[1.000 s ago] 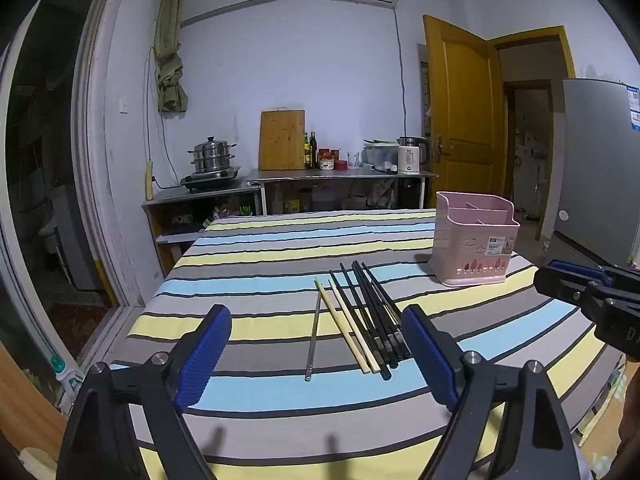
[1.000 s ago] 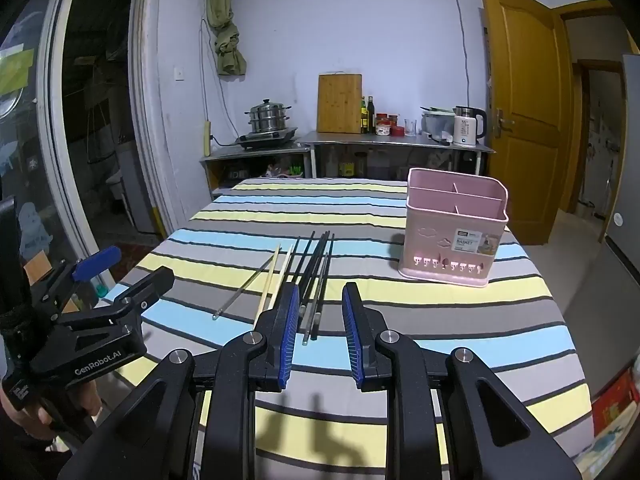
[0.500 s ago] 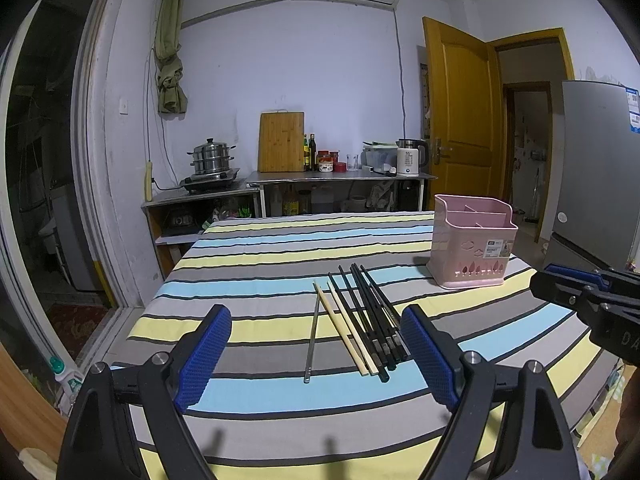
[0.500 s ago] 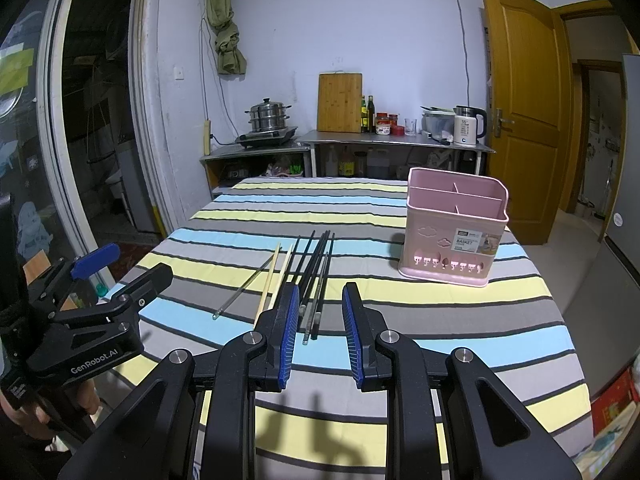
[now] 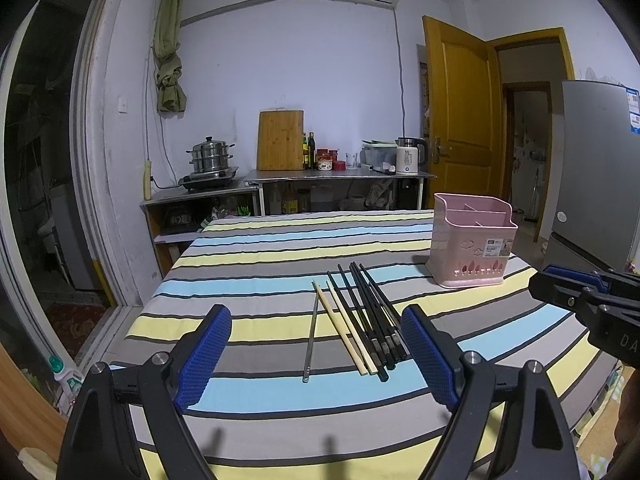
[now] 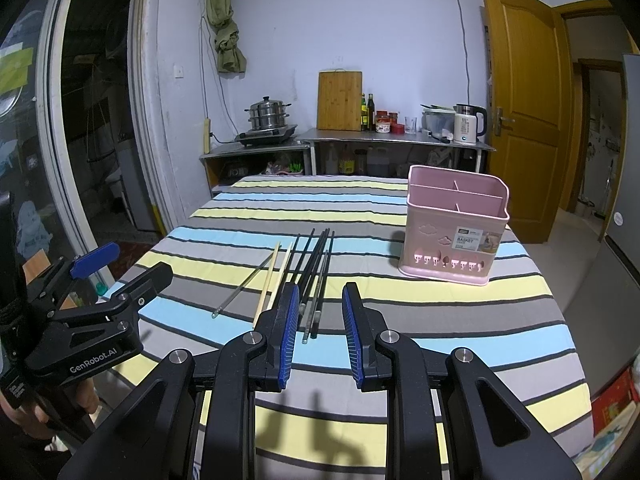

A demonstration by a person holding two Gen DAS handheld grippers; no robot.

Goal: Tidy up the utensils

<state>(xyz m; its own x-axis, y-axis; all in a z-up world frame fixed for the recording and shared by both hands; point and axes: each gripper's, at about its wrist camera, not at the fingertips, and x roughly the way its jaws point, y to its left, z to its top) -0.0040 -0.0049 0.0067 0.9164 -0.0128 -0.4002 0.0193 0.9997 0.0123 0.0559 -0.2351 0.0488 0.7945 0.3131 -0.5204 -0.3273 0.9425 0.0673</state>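
Note:
Several chopsticks lie side by side in the middle of the striped table: black ones (image 5: 370, 312) (image 6: 316, 270), two pale wooden ones (image 5: 344, 326) (image 6: 272, 280) and a thin metal one (image 5: 311, 336) (image 6: 244, 286). A pink divided utensil basket (image 5: 472, 252) (image 6: 456, 226) stands upright to their right, with nothing showing in its compartments. My left gripper (image 5: 316, 356) is wide open and empty, hovering near the chopsticks' near ends. My right gripper (image 6: 320, 320) is open with a narrow gap, empty, just short of the black chopsticks.
The striped tablecloth (image 5: 260, 276) covers the table. Behind it stand a metal counter (image 5: 340, 176) with a cutting board, bottles and a kettle, and a steamer pot (image 5: 210, 156) on a stove. A door (image 5: 460, 120) and a fridge (image 5: 600, 168) are at the right.
The left gripper has drifted back slightly, so the table looks a little farther. The right gripper and the objects have barely moved.

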